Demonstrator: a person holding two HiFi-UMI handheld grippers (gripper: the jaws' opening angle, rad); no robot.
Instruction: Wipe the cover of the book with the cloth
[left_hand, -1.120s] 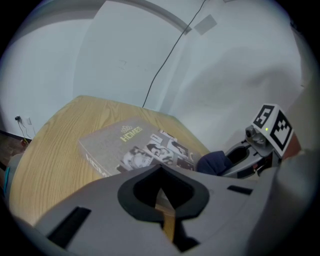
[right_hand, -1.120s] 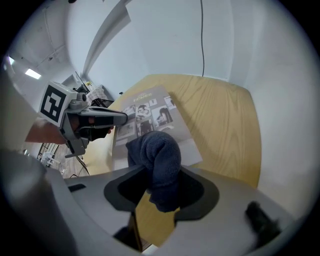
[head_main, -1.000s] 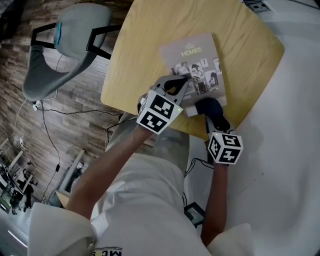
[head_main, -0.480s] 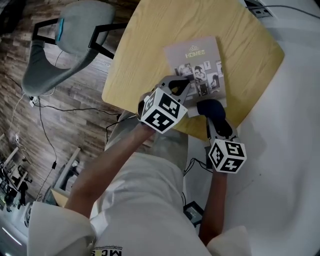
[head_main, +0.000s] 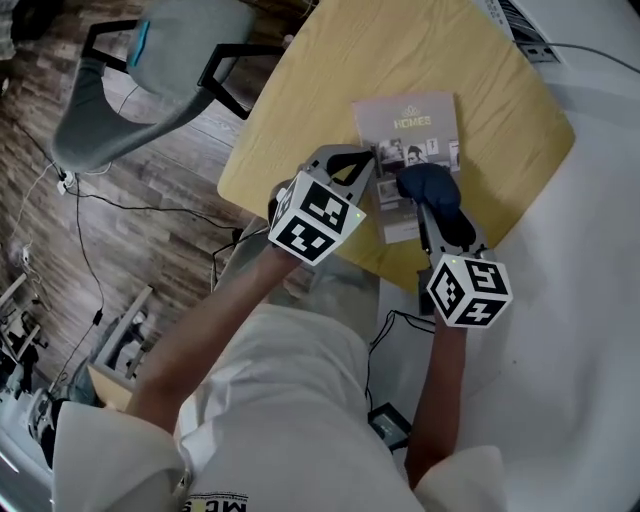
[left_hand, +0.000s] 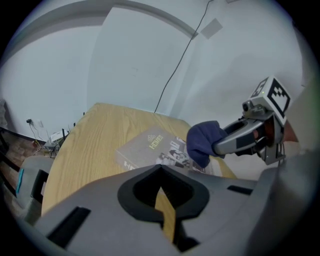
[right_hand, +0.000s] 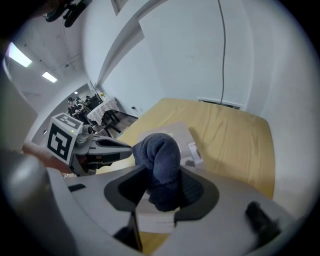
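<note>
Right gripper view: right gripper (right_hand: 160, 185) jaws pinching cloth (right_hand: 156, 150), book (right_hand: 181, 134) just ahead. Left gripper (left_hand: 161, 172) jaws pressed together, empty. Risk: book likely slides if unheld.

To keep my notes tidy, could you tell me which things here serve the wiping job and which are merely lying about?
Job: book, cloth, right claw shut on the cloth, table.
Lying about: chair, black box on the floor.

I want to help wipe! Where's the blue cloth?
In the head view, the cloth is squeezed in the right gripper, over the near right part of the book, just right of the left gripper.
</note>
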